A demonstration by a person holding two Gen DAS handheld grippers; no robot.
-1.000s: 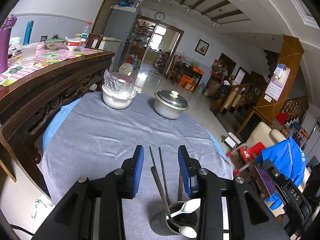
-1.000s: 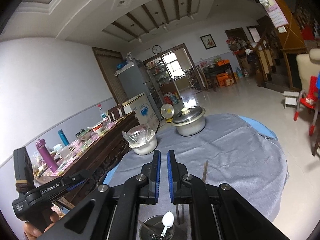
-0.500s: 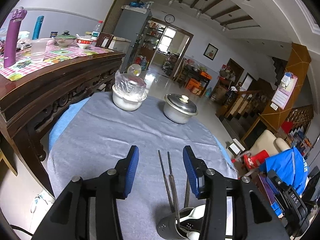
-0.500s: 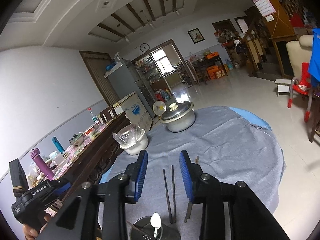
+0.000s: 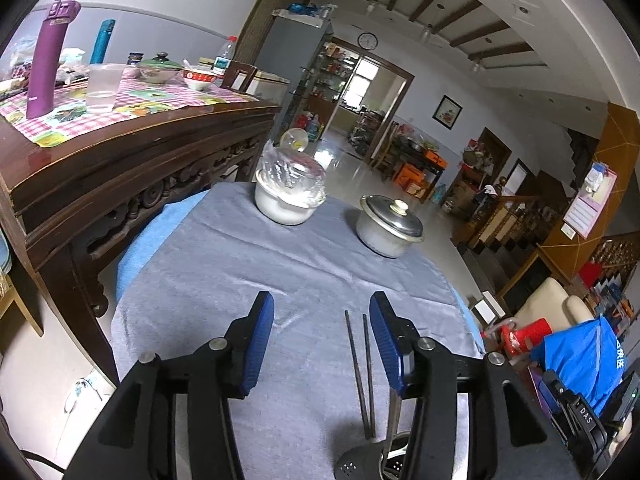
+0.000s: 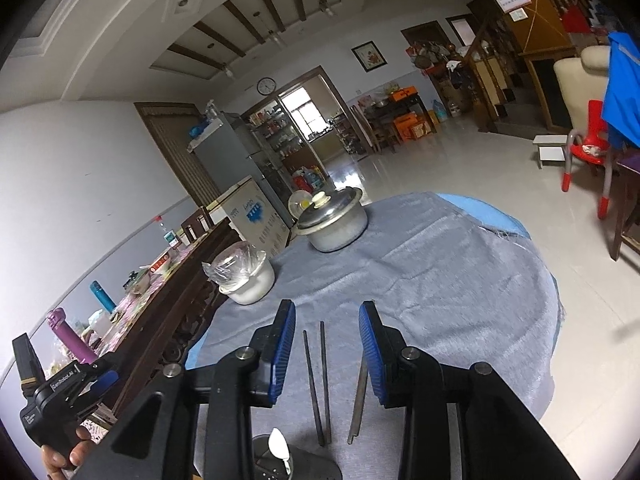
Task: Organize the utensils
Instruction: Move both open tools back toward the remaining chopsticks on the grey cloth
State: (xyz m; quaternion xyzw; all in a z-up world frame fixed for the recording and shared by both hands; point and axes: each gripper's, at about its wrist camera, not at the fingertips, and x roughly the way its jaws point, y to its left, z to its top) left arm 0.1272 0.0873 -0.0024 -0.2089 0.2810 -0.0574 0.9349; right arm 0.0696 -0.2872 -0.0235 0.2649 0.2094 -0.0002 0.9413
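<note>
Two dark chopsticks [image 5: 359, 372] lie side by side on the grey tablecloth; they also show in the right wrist view [image 6: 318, 380]. A third, lighter stick [image 6: 358, 400] lies to their right. A dark perforated utensil holder [image 6: 276, 460] with a white spoon [image 6: 279, 450] in it stands at the near edge; its rim shows in the left wrist view [image 5: 360, 462]. My left gripper [image 5: 322, 334] is open and empty, the chopsticks near its right finger. My right gripper [image 6: 327, 338] is open and empty above the chopsticks.
A white bowl covered with plastic wrap [image 5: 289, 196] and a lidded metal pot [image 5: 388, 226] stand at the far side of the round table [image 5: 224, 280]. A carved wooden sideboard [image 5: 120, 160] with bottles and bowls stands at the left. A red chair [image 6: 588, 156] is at the right.
My right gripper has opened from shut. Both grippers have pulled back and up from the utensil holder, and my left gripper has shifted left so the chopsticks lie near its right finger.
</note>
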